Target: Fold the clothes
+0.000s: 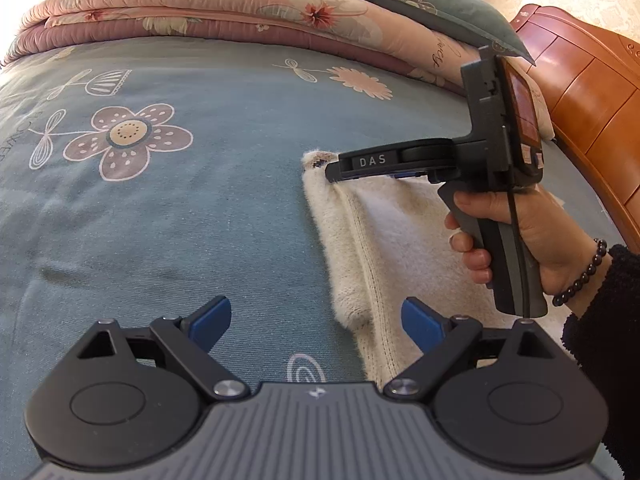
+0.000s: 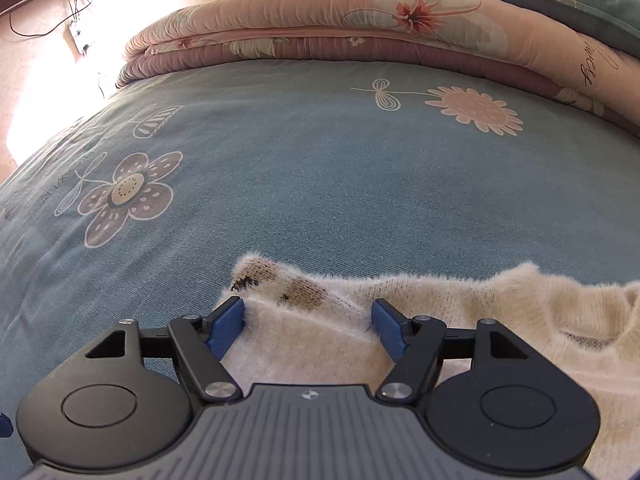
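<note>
A fuzzy cream sweater (image 1: 384, 240) lies folded on the blue flowered bedsheet (image 1: 200, 208), right of centre in the left wrist view. My left gripper (image 1: 318, 322) is open just above the sheet at the sweater's near left edge, nothing between its blue pads (image 1: 216, 320). A hand holds my right gripper (image 1: 334, 170) low over the sweater's far corner. In the right wrist view that gripper (image 2: 308, 326) is open, its fingers straddling the sweater (image 2: 500, 320) near a turned-up corner with a brown pattern (image 2: 280, 284).
A folded pink floral quilt (image 1: 200, 4) runs along the far side of the bed, with a teal pillow (image 1: 420, 4) on it. A wooden headboard (image 1: 592, 92) stands at the right. A dark sleeve and beaded bracelet (image 1: 584, 276) are at the right.
</note>
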Demonstrator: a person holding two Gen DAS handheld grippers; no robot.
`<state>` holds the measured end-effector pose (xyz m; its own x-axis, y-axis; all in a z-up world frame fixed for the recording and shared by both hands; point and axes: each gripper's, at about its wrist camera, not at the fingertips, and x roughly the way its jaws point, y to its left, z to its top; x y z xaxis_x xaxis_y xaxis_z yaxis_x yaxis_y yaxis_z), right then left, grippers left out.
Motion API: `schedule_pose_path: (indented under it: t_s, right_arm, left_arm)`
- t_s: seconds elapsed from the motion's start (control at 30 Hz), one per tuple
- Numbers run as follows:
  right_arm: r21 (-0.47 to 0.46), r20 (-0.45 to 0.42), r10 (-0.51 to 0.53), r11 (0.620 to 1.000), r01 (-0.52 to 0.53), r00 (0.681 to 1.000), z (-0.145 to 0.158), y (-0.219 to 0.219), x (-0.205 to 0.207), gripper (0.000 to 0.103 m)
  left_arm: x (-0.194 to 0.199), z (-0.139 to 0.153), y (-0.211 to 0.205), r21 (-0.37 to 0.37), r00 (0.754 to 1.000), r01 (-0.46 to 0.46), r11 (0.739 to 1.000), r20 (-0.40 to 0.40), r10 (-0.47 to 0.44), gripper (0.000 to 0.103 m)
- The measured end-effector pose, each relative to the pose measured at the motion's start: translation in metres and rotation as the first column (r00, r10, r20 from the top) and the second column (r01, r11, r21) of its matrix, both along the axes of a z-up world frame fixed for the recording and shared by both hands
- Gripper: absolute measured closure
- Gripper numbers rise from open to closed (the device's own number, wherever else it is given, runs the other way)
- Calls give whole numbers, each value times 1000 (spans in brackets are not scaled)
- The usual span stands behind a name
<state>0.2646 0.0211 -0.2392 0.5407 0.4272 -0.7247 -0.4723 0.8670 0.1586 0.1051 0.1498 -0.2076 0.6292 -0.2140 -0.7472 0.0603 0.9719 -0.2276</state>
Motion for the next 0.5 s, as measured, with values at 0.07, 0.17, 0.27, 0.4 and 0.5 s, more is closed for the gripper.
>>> schedule_pose_path:
  t_s: [0.07, 0.17, 0.27, 0.4, 0.5]
  right_arm:
    - [47, 17, 0, 999, -1, 1000, 12, -11, -6, 29]
    - [80, 38, -12, 997, 9, 999, 25, -23, -12, 29]
    - [45, 23, -19, 999, 18, 1000, 21, -23, -9, 29]
    - [-6, -8, -22, 1000, 22, 1000, -7, -10, -2, 26]
    - [22, -12, -40, 999, 40, 999, -6, -14, -1, 24]
  left_arm:
    - [0, 0, 1, -4, 1000, -5, 1000, 0, 5, 11]
    - [0, 0, 0, 0, 1000, -8, 1000, 0, 8, 11]
    - [0, 0, -4, 7, 1000, 0, 1000, -1, 0, 11]
    - [-1, 2, -9, 11, 1000, 16, 1000, 5, -17, 11]
    - [-3, 4, -15, 11, 999, 37, 999, 11, -37, 11]
